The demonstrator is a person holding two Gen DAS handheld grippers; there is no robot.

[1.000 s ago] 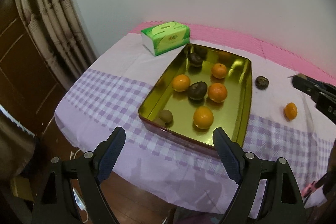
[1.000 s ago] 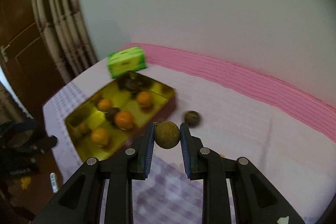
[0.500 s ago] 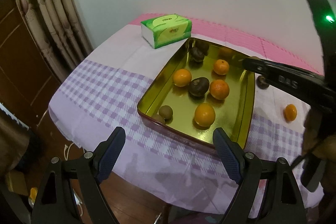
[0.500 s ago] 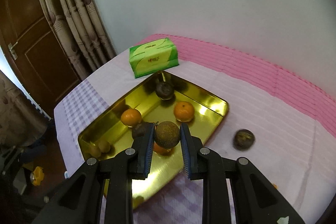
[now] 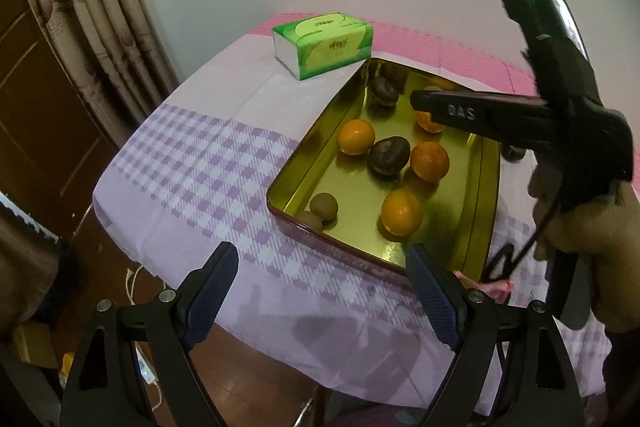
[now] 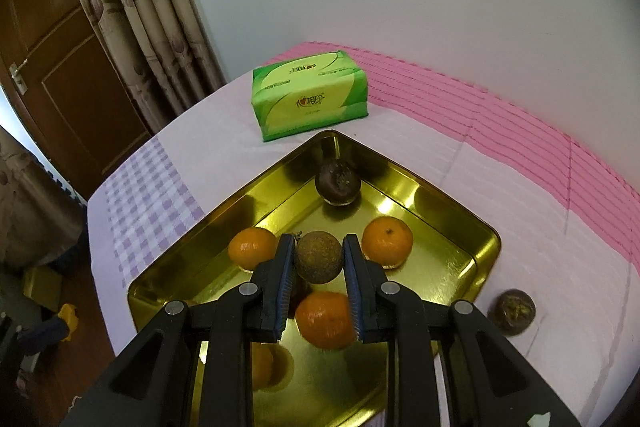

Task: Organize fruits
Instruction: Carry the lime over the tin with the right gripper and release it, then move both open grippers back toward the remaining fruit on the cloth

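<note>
My right gripper (image 6: 319, 259) is shut on a brown kiwi (image 6: 319, 262) and holds it above the gold tray (image 6: 452, 205). The tray holds several oranges (image 6: 387, 242), a dark passion fruit (image 6: 337, 181) and, in the left wrist view, two small kiwis (image 5: 323, 206) at its near left corner. Another passion fruit (image 6: 513, 311) lies on the cloth right of the tray. My left gripper (image 5: 322, 291) is open and empty, off the table's near edge, in front of the tray (image 5: 490, 187). The right gripper's finger (image 5: 472, 113) reaches over the tray's far half there.
A green tissue pack (image 6: 308, 94) lies behind the tray's far corner. The table has a lilac checked cloth (image 5: 192, 163) with a pink band (image 6: 500, 115) by the wall. Curtains (image 6: 140, 7) and a brown door (image 6: 52, 67) stand left.
My right gripper has carried the kiwi left, from beside the tray to over its middle. The left gripper has drifted slightly and stays open.
</note>
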